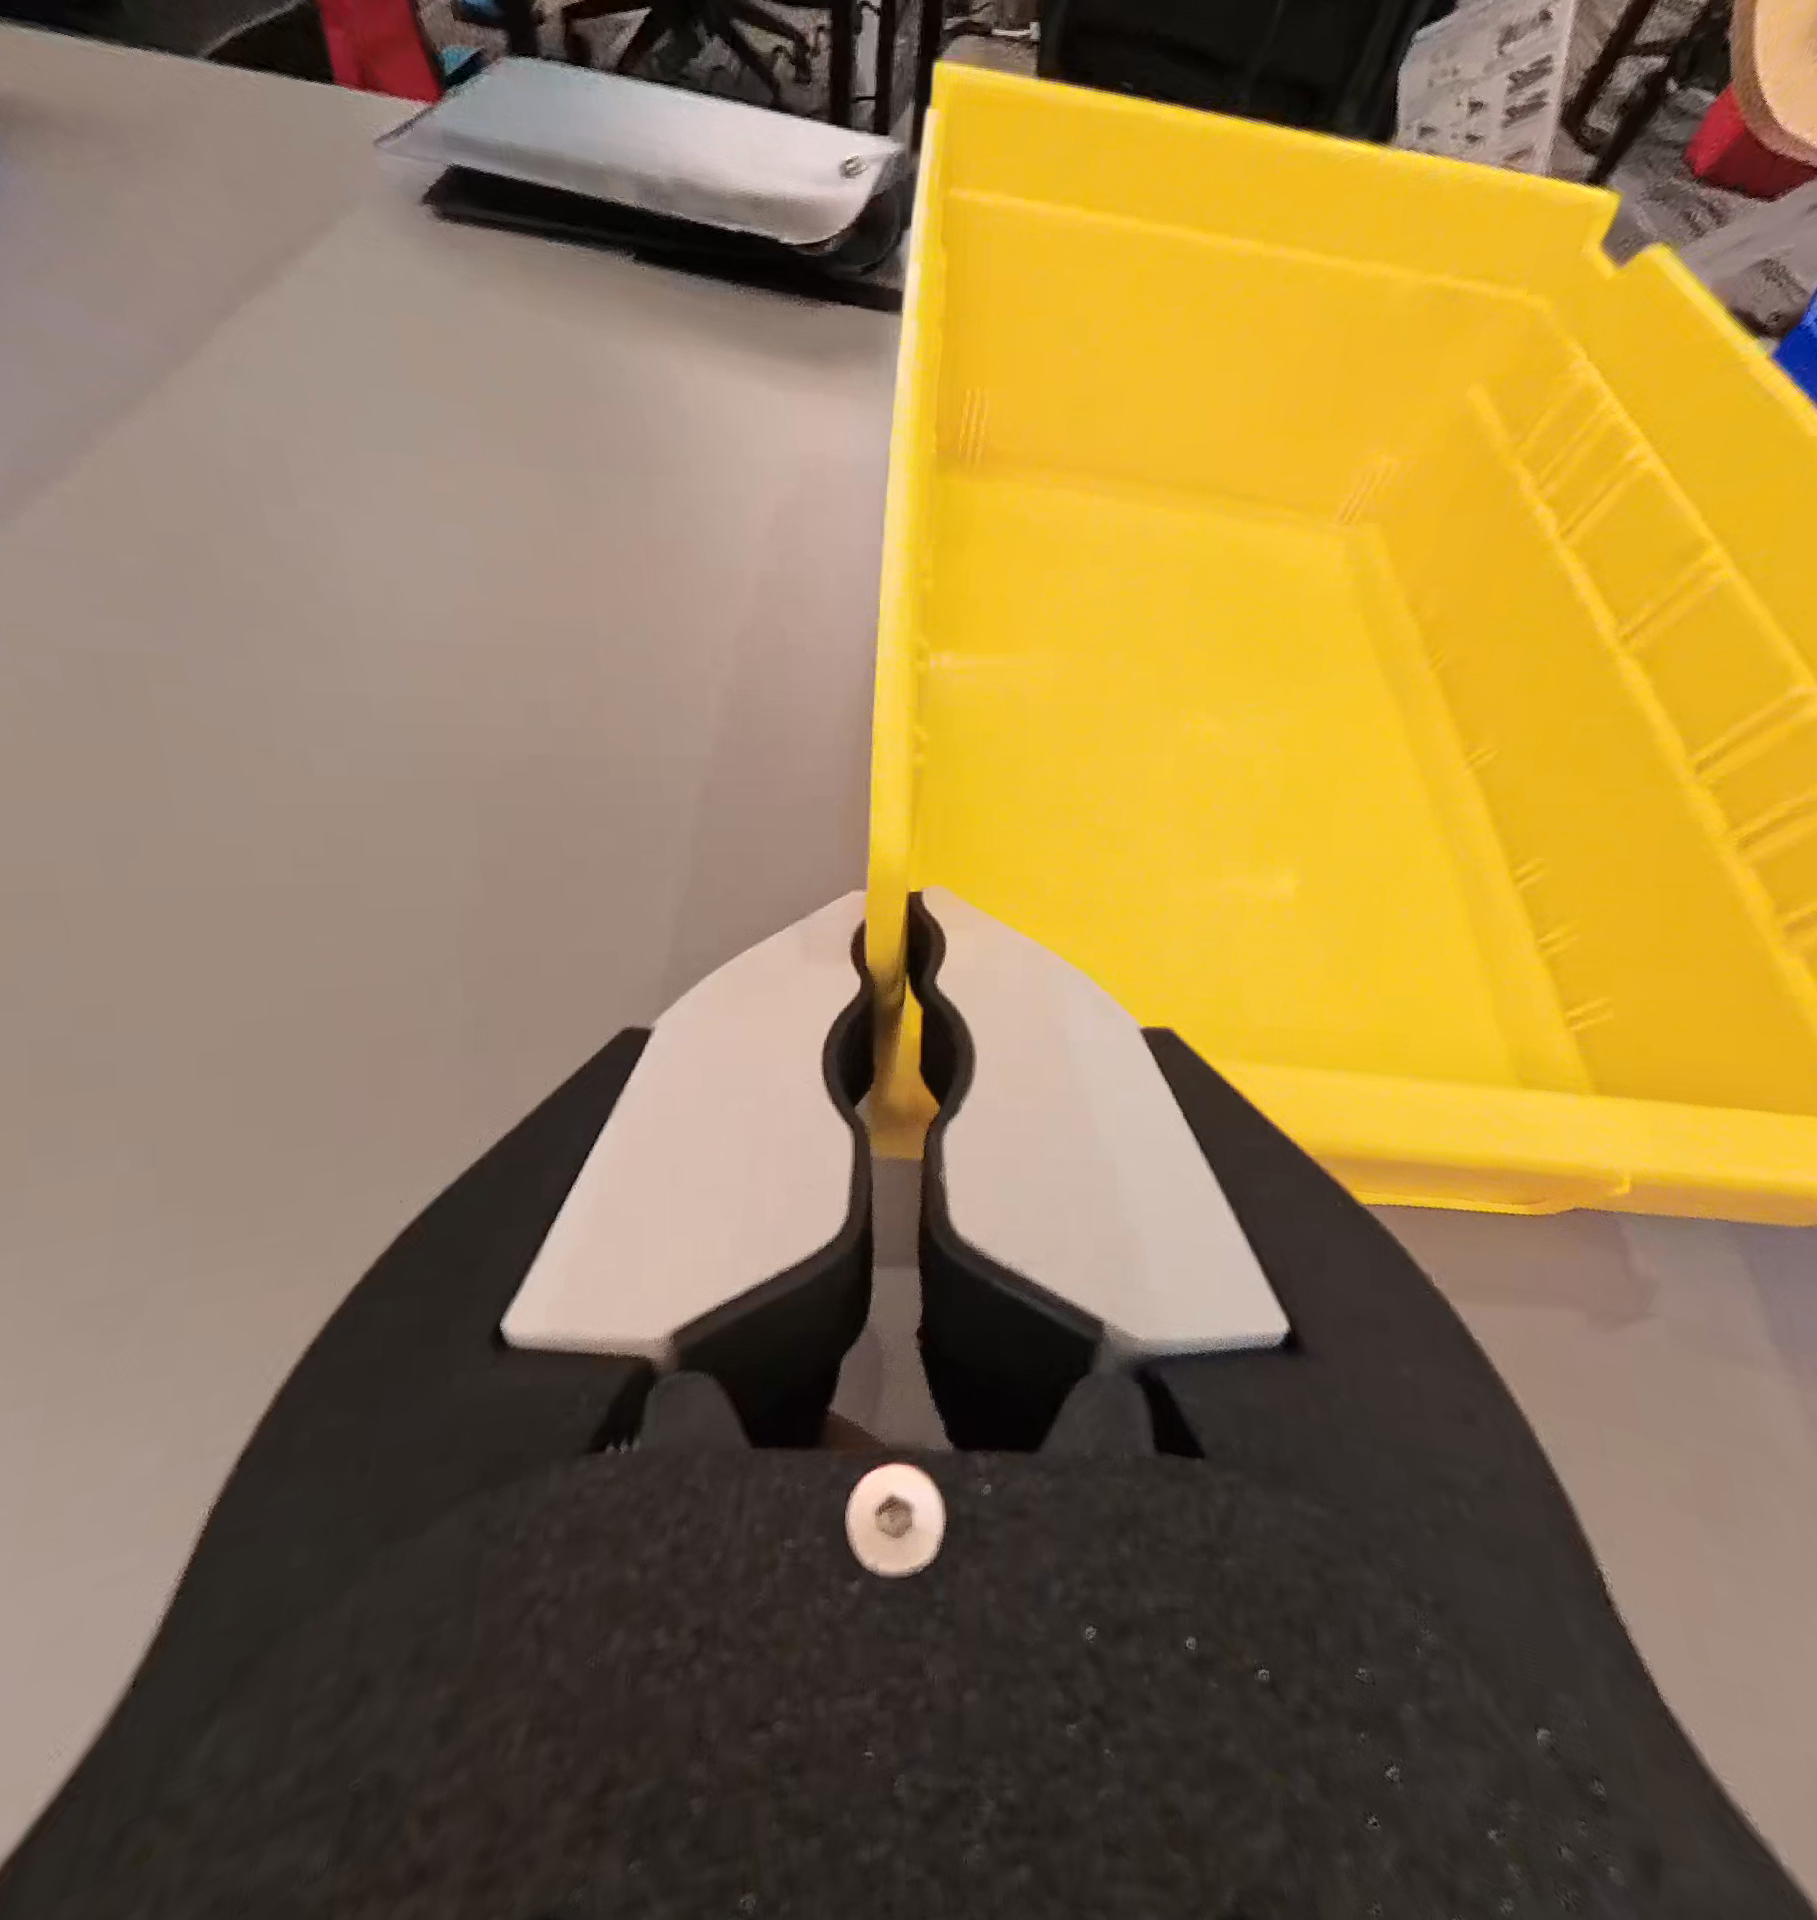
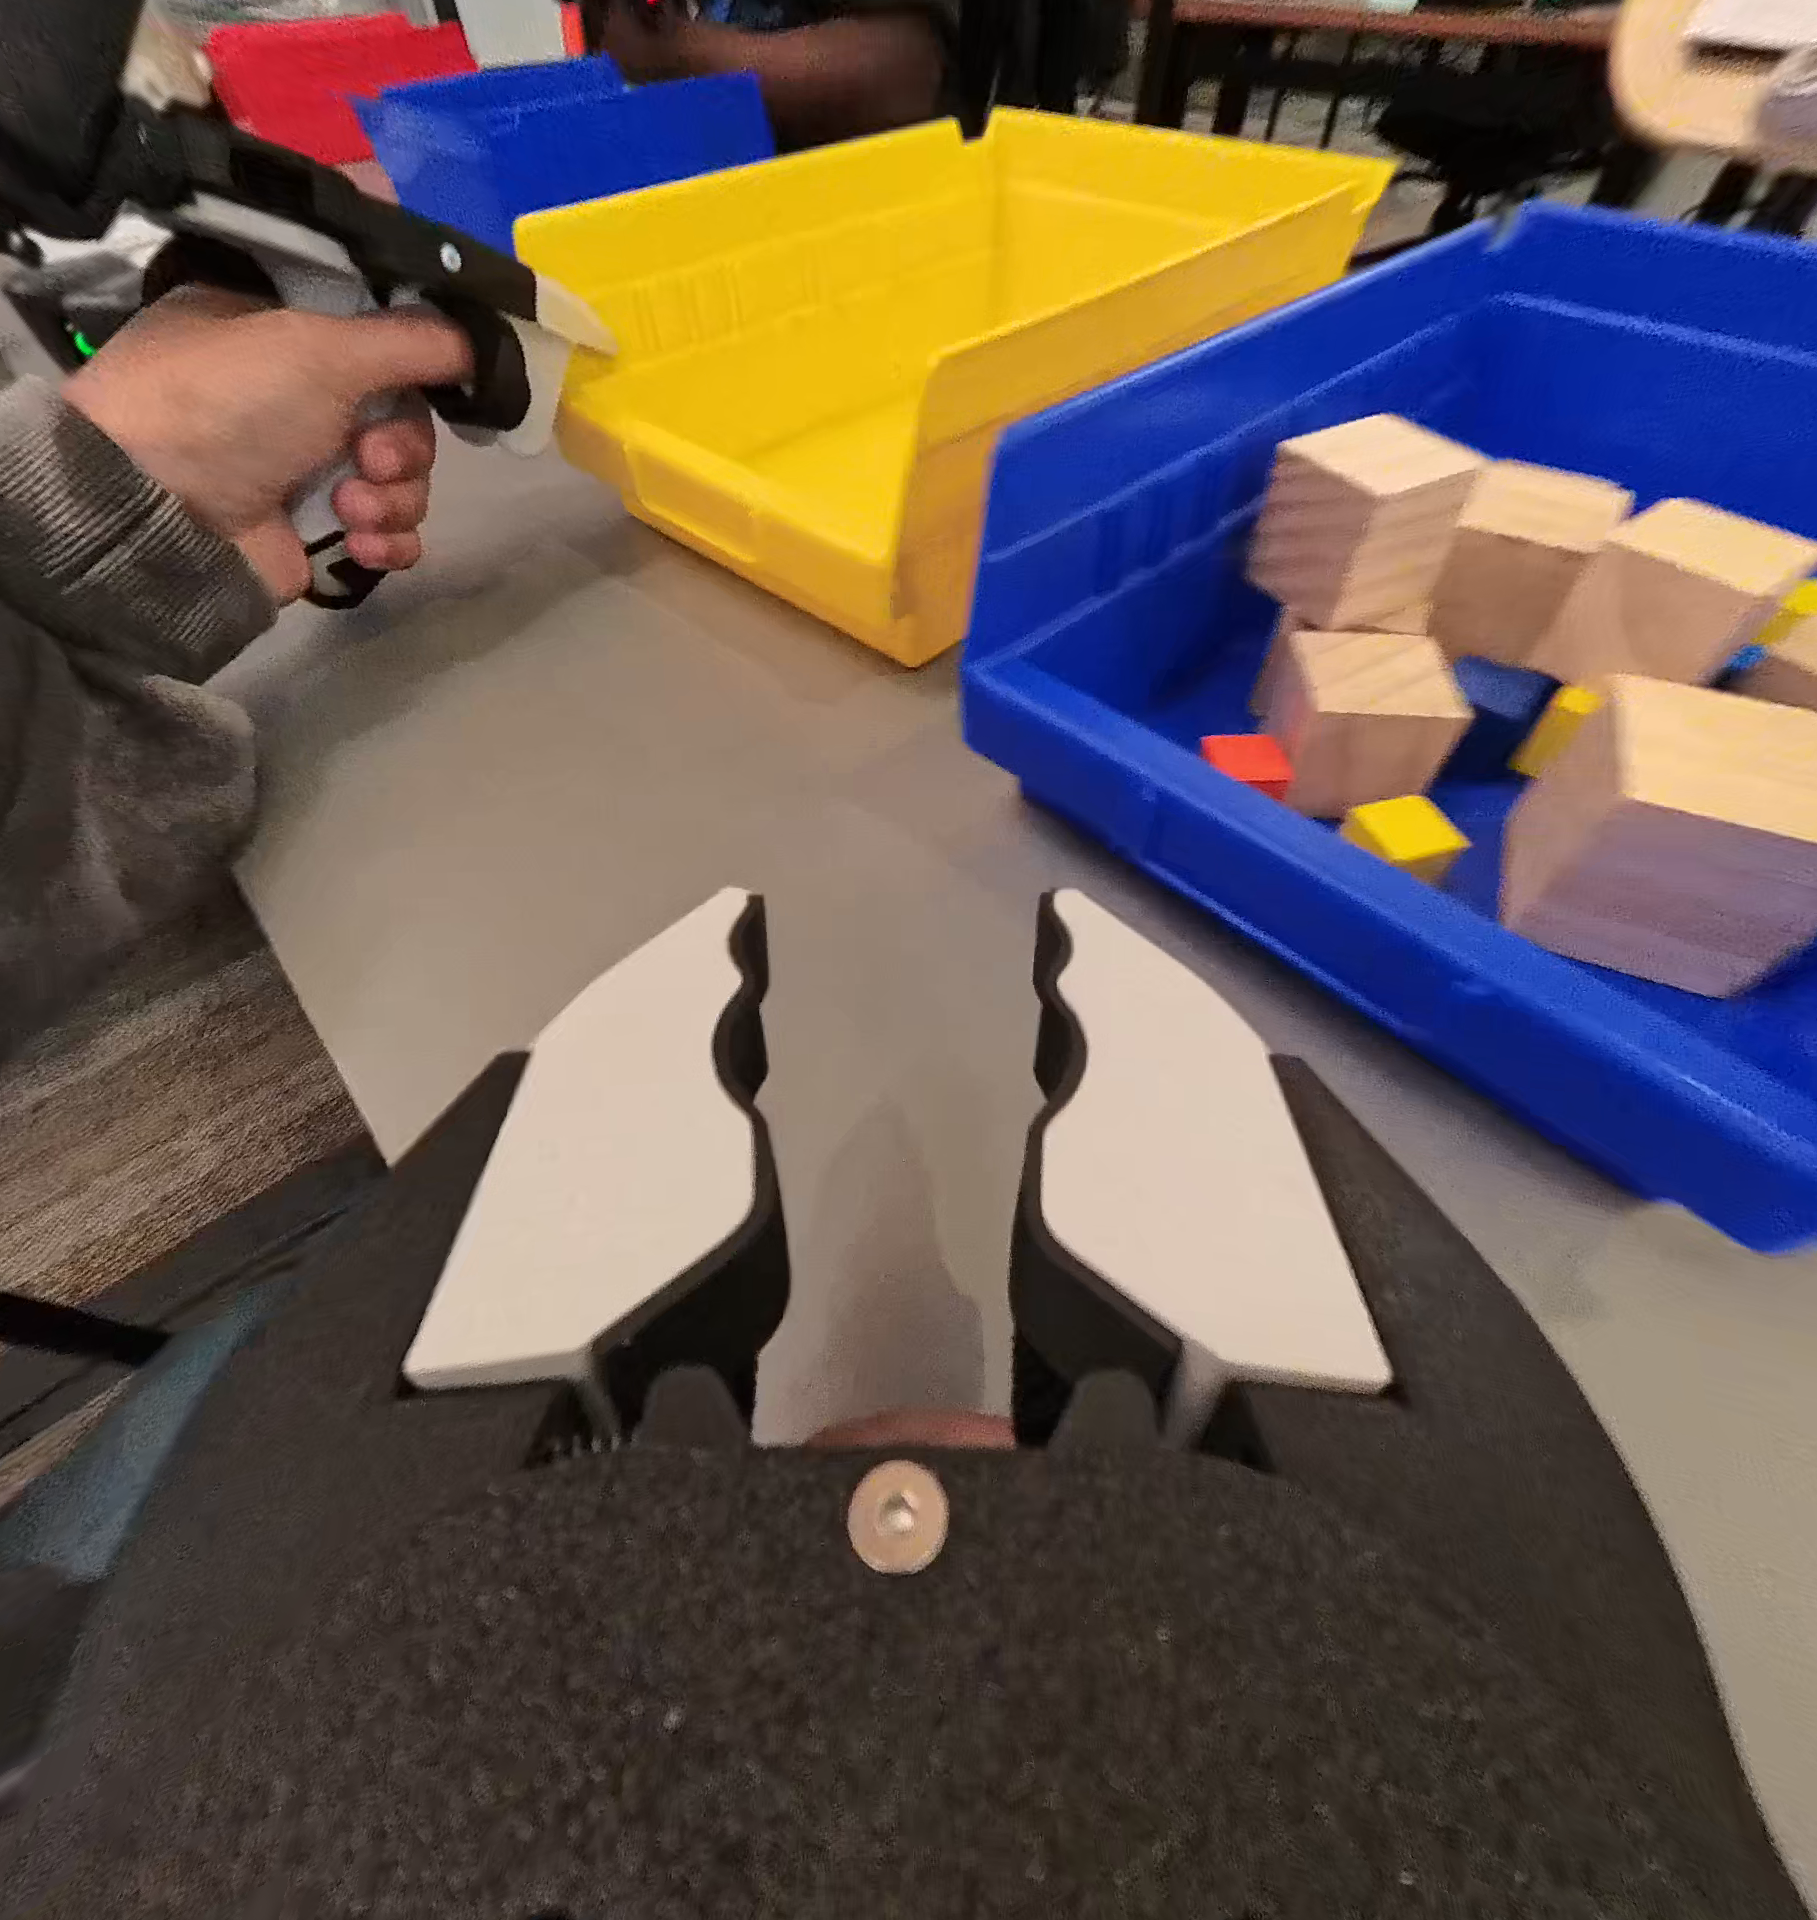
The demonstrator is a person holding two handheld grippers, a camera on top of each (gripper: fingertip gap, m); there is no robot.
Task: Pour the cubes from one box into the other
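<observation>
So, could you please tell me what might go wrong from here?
1. The left gripper pinches only the yellow bin by its thin side wall; it could twist or slip.
2. The open right gripper holds nothing, so the blue bin of wooden cubes is unsupported, and cubes could spill when lifted.

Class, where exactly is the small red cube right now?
In the right wrist view, the small red cube lies inside the blue bin near its front-left corner, beside a wooden block.

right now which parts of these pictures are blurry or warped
Right wrist view: the wooden cubes and blue box rim are smeared by motion blur, while the right tongs look sharp. Left wrist view: the yellow box is mildly soft, and the wide-angle lens bows the table edges.
</observation>
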